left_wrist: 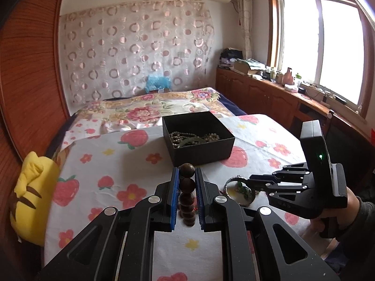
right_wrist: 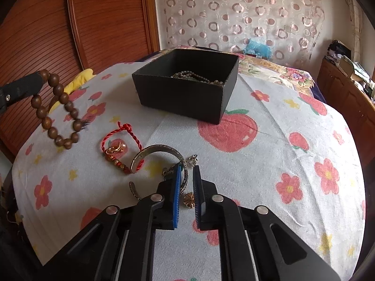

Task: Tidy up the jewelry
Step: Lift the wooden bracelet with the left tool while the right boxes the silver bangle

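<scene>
Left wrist view: your left gripper is clamped on the wooden bead bracelet, beads pinched between the blue pads, the rest of the loop hanging below. In the right wrist view that bracelet dangles clear of the strawberry-print cloth, left of the black box.

Right gripper is down at the silver bangle; its rim sits between the pads, jaws nearly closed. Whether the pads actually press on the metal, you can't tell from here.

Loose on the cloth: red cord bracelet with gold charms beside the bangle, a flower-shaped gold earring between your right fingers. Box already holds a beaded necklace. Your hand grips the right handle.
</scene>
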`<control>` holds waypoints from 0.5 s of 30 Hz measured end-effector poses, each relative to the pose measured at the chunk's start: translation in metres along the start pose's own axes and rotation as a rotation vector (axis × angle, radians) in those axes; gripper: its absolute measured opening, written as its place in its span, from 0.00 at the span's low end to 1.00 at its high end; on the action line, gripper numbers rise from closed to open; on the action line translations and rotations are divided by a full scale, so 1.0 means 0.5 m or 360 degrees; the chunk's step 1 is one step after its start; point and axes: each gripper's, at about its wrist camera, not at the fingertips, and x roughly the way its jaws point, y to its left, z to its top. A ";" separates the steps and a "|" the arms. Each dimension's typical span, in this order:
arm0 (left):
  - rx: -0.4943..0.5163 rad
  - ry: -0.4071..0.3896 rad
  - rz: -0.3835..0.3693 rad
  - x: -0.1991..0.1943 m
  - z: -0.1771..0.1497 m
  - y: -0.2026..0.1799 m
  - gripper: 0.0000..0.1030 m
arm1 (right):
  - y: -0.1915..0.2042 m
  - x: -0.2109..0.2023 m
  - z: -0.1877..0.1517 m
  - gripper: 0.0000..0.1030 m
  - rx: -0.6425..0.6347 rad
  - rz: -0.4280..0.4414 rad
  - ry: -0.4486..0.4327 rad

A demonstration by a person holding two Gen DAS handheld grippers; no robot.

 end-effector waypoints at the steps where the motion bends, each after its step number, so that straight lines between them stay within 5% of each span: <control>1: -0.0003 -0.0001 0.0001 0.001 0.000 0.001 0.12 | 0.001 0.001 -0.001 0.09 -0.0004 0.0003 0.0004; 15: -0.0036 0.0001 0.0000 0.002 -0.008 0.009 0.12 | 0.004 0.002 0.004 0.05 -0.0035 0.0002 0.0013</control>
